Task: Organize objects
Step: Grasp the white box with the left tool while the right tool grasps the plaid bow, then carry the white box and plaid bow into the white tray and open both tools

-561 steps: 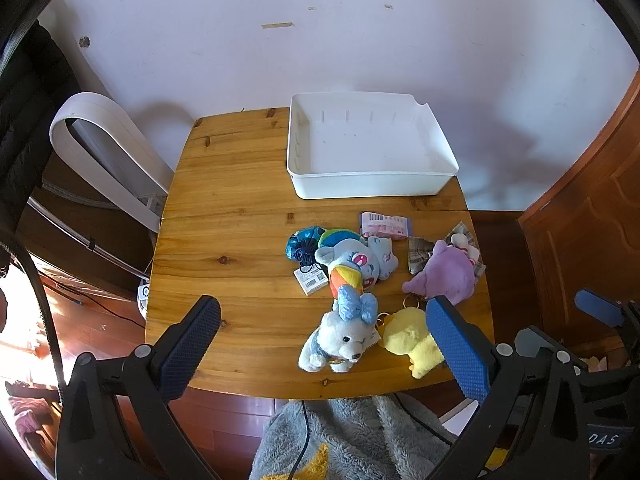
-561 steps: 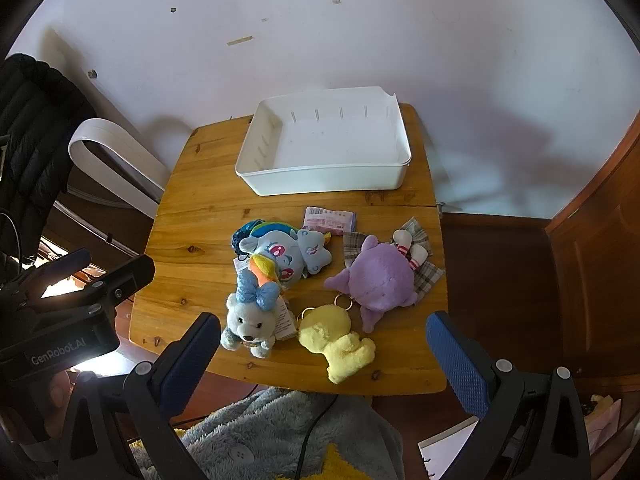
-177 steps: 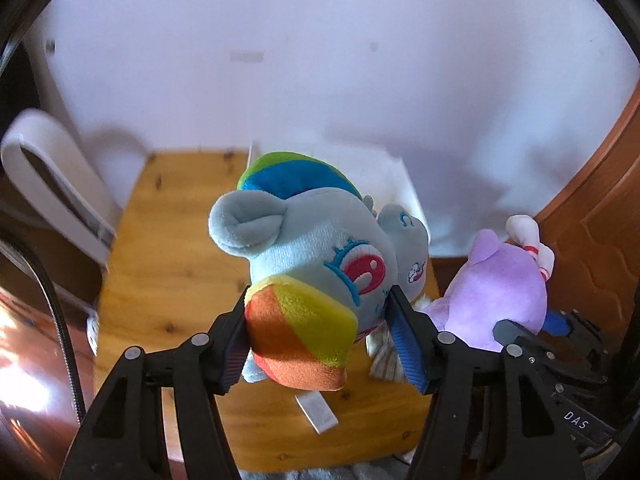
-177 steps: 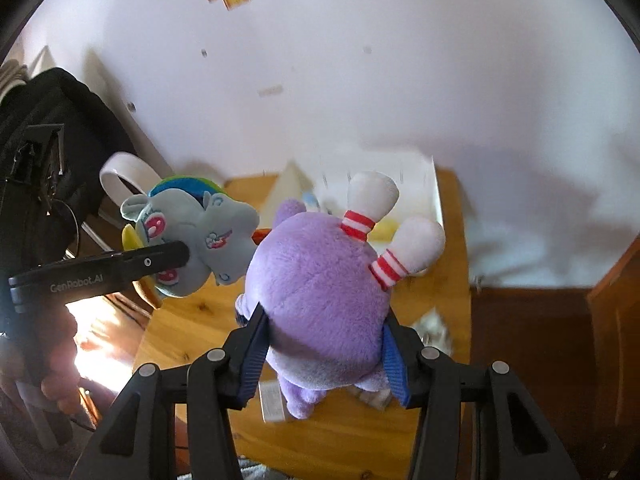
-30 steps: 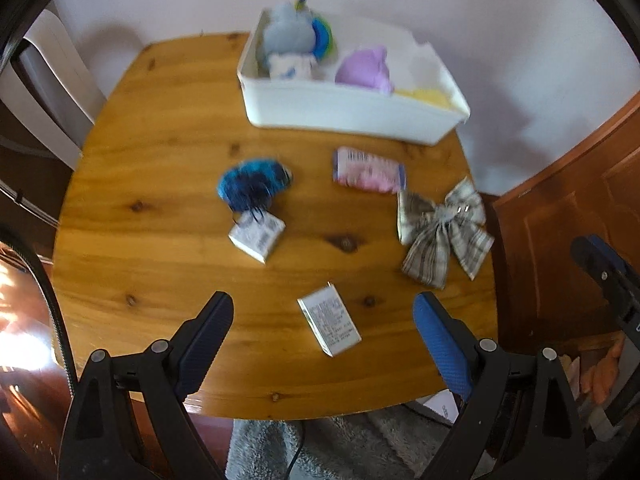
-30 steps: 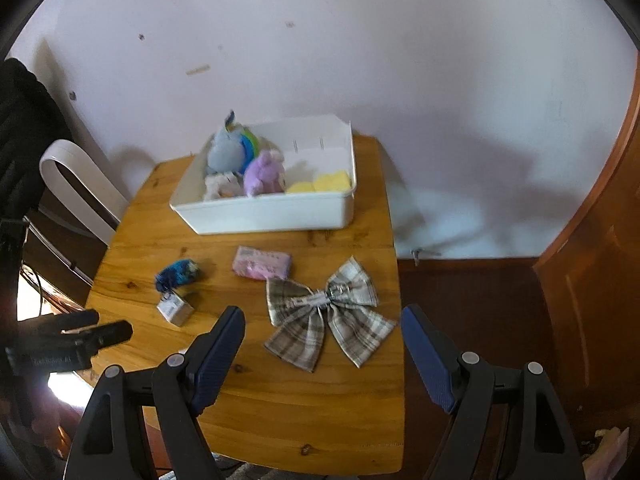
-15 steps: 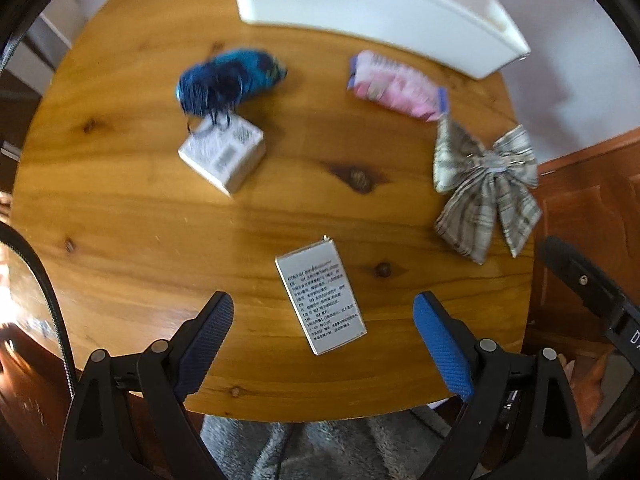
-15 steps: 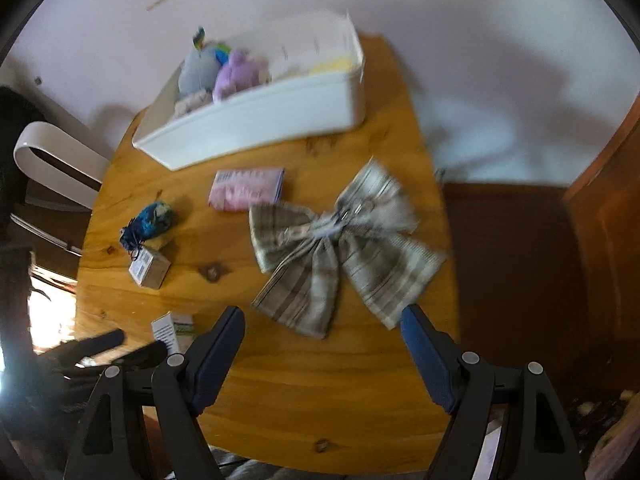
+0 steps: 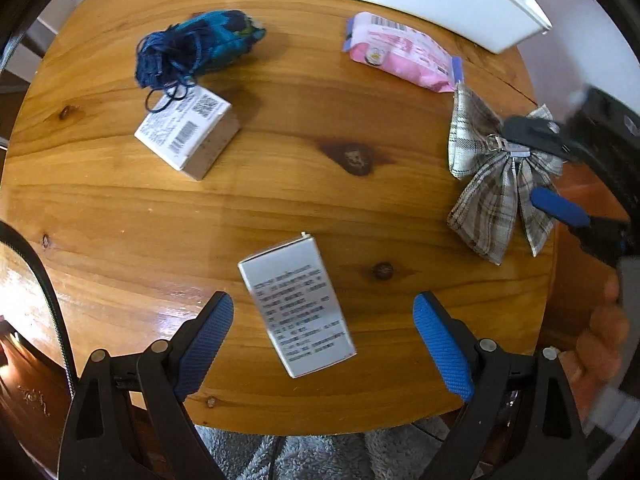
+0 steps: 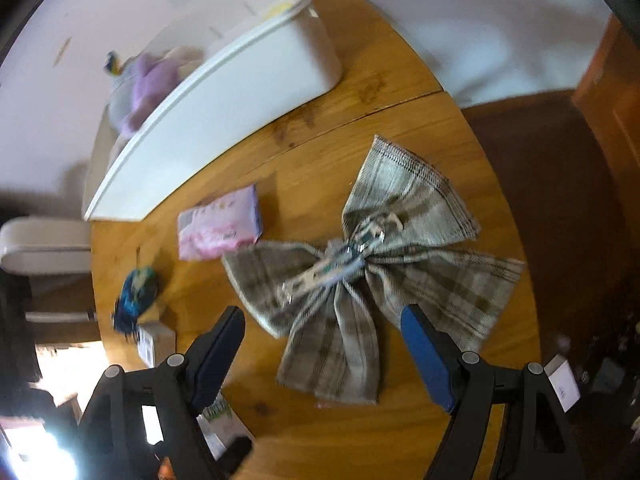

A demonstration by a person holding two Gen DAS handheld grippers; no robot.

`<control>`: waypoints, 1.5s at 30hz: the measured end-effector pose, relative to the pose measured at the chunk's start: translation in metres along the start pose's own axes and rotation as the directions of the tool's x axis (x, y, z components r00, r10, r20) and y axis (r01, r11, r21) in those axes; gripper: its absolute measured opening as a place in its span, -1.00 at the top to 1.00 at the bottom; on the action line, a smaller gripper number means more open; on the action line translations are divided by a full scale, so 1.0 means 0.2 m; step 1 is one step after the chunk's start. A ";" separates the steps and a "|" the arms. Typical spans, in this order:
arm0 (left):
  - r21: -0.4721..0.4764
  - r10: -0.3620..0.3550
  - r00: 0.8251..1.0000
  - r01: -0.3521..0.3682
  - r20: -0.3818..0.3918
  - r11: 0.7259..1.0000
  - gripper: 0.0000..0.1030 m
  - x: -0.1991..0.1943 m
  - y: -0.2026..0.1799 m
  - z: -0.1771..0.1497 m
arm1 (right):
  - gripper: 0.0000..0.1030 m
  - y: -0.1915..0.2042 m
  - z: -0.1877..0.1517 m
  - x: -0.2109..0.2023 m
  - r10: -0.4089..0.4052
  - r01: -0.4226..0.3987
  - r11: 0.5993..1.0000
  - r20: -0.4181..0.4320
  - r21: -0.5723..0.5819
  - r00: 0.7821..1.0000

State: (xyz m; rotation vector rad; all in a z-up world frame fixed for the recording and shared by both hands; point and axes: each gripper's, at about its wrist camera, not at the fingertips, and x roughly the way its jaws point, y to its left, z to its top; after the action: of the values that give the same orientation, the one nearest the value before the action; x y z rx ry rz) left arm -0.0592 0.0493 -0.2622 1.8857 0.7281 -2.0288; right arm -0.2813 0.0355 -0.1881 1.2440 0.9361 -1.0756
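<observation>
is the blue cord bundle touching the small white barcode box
Touching. In the left wrist view, loops of the tangled blue cord bundle lie over the top edge of the small white barcode box, with no bare wood between them.

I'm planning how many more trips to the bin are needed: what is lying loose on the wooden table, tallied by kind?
Small cardboard boxes: 2, one grey-white, one with barcodes
Pink packet: 1
Plaid bow: 1
Blue corded pouch: 1
Total: 5
</observation>
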 end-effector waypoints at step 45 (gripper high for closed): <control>0.053 0.117 0.977 -0.128 0.178 0.990 0.28 -0.31 0.07 -0.19 | 0.69 0.20 -0.16 -0.21 0.011 0.023 0.966 0.132 -0.259 0.991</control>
State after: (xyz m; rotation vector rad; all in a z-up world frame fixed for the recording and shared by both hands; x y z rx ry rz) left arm -0.0135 0.0497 -0.2045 1.7120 0.4950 -2.1275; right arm -0.2518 0.0729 -0.1401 0.9429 0.9456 -0.9919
